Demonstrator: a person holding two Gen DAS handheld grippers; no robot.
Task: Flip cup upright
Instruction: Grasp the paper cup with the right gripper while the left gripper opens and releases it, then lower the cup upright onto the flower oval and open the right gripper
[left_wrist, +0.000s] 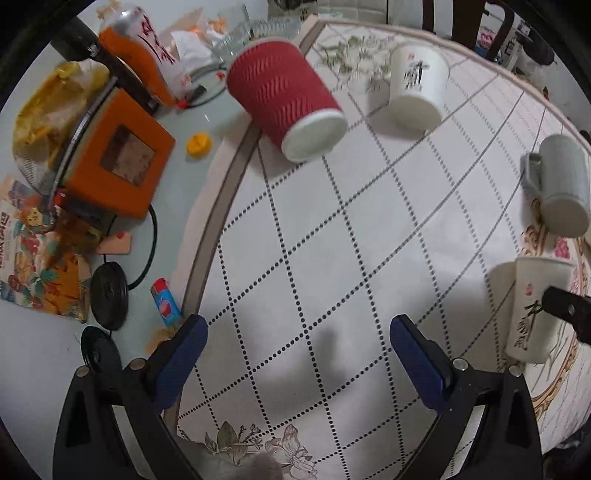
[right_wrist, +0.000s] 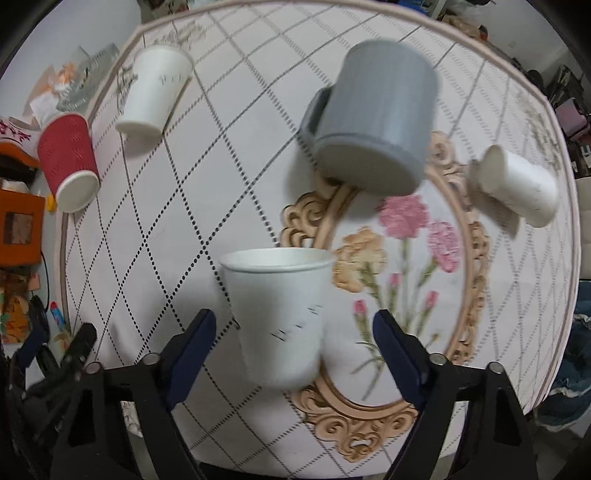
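Note:
A white paper cup (right_wrist: 280, 314) stands upright on the patterned tablecloth (right_wrist: 184, 221), rim up, between the open jaws of my right gripper (right_wrist: 293, 332), which do not touch it. It also shows in the left wrist view (left_wrist: 535, 306) at the right. A red ribbed cup (left_wrist: 286, 99) (right_wrist: 68, 162), a white printed cup (left_wrist: 417, 85) (right_wrist: 153, 92), a grey mug (left_wrist: 561, 184) (right_wrist: 376, 129) and a small white cup (right_wrist: 517, 184) stand upside down. My left gripper (left_wrist: 297, 336) is open and empty over bare cloth.
Left of the tablecloth lies clutter: an orange box (left_wrist: 118, 162), a yellow cap (left_wrist: 198, 144), a black cable with discs (left_wrist: 109, 295), a small blue and red lighter (left_wrist: 166, 302) and printed paper (left_wrist: 33, 266). The table edge runs along the right (right_wrist: 569, 258).

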